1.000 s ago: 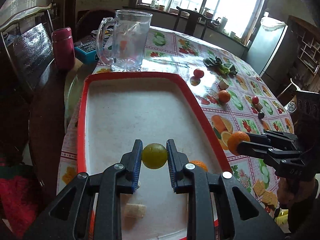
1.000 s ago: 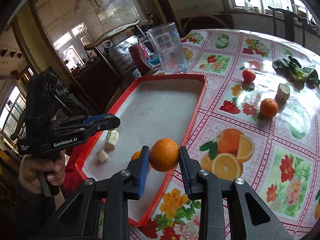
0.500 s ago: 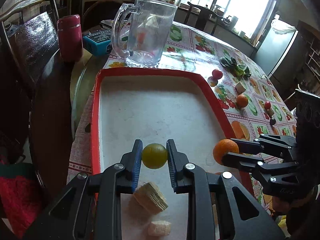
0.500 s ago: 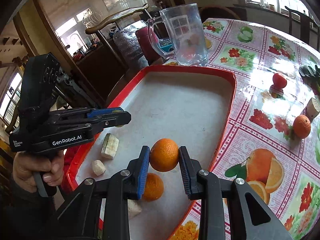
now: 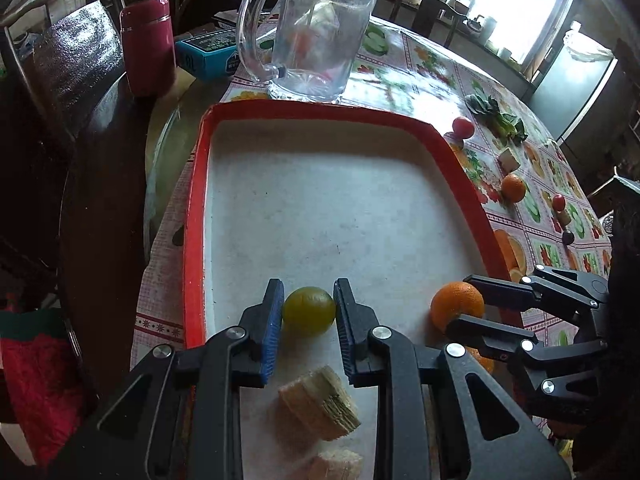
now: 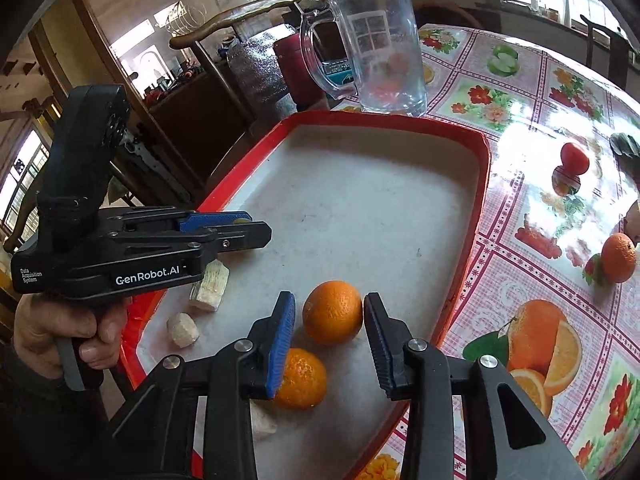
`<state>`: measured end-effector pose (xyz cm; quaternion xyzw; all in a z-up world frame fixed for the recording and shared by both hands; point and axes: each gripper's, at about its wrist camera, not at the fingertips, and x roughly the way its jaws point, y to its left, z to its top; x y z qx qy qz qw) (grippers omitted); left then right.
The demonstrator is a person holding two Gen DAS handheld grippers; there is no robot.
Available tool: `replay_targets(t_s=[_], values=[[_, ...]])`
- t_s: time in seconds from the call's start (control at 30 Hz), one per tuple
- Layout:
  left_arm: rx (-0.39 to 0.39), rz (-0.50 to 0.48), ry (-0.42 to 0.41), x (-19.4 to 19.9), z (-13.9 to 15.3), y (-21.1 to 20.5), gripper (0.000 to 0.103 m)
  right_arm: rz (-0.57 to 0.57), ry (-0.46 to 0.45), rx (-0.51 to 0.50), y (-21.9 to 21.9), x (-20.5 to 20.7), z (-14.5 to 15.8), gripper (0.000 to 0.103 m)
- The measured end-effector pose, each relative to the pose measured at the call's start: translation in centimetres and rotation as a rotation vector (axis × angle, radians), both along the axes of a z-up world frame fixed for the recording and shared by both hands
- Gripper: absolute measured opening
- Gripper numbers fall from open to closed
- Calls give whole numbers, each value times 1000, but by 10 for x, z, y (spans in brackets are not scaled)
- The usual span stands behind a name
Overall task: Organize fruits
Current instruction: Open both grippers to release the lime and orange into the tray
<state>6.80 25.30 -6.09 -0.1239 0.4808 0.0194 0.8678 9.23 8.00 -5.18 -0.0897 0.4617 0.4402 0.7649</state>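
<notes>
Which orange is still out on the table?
The small orange on the flowered tablecloth, right of the red tray. The other two oranges lie inside the tray.

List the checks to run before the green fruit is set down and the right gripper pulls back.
1. Left gripper grips green fruit: ok, pinched between both pads.
2. Green fruit inside red tray rim: ok.
3. Green fruit touching tray floor: cannot tell.
4. Right gripper free of orange: ok, fingers spread wider than it.
5. Orange inside tray: ok, next to second orange.
6. All fruit collected: not ok; small orange and tomato lie on the tablecloth.
</notes>
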Motion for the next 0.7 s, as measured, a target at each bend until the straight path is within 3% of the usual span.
replay_targets(t_s=[0.03,0.1,0.33,0.7], values=[[3,3,-7,-2,2,-1,39,-4,0,10,-4,-1,3,39],[14,15,-23,-5,6,-2,49,-14,-1,31,-14,-3,9,39],[9,0,-76,-13,25,-18,49,-92,-11,109,-69,-13,28,40],[-2,-125,-114,-8,44,-83,50,-301,13,124,-175,-14,19,41]])
